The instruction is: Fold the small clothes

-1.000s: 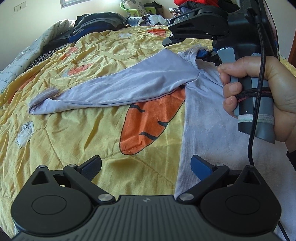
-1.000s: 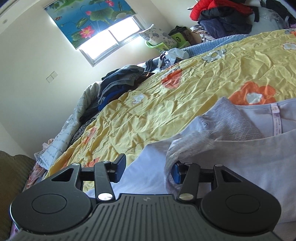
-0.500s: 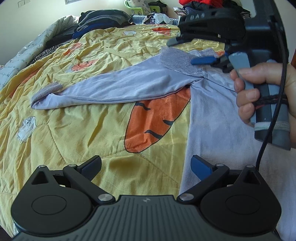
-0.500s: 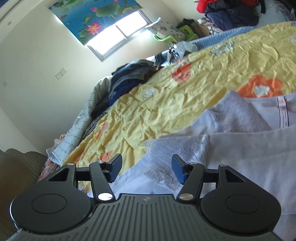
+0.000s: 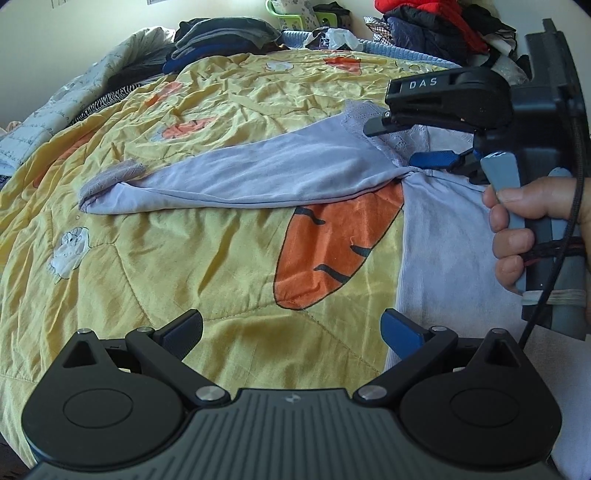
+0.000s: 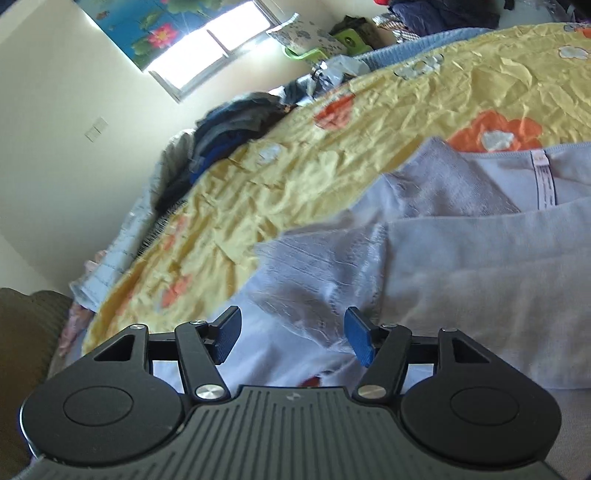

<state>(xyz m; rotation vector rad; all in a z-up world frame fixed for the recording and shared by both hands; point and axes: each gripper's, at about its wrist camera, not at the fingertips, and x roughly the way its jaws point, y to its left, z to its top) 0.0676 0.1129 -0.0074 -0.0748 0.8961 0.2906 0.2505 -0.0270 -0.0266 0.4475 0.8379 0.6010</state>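
A pale lilac long-sleeved top (image 5: 443, 236) lies on the yellow quilt (image 5: 184, 258). Its sleeve (image 5: 258, 177) stretches out to the left and ends in a grey ribbed cuff (image 5: 110, 175). My left gripper (image 5: 291, 332) is open and empty, low over the quilt beside the top's left edge. My right gripper (image 5: 402, 142) is held in a hand at the shoulder, open, with the lacy shoulder fabric lying loose between its fingers. In the right wrist view the right gripper (image 6: 291, 339) is open over that crumpled shoulder fabric (image 6: 325, 273), and the neck label (image 6: 543, 181) shows.
Piles of dark clothes (image 5: 221, 40) and a red and navy heap (image 5: 436, 26) line the far edge of the bed. A green basket (image 5: 295, 14) stands behind them. A patterned blanket (image 5: 44, 122) lies along the left side. A window (image 6: 210, 48) is on the wall.
My right gripper was shut on the shoulder fabric a second ago, has opened and let it drop. It has drawn back slightly. My left gripper stays open and has shifted little.
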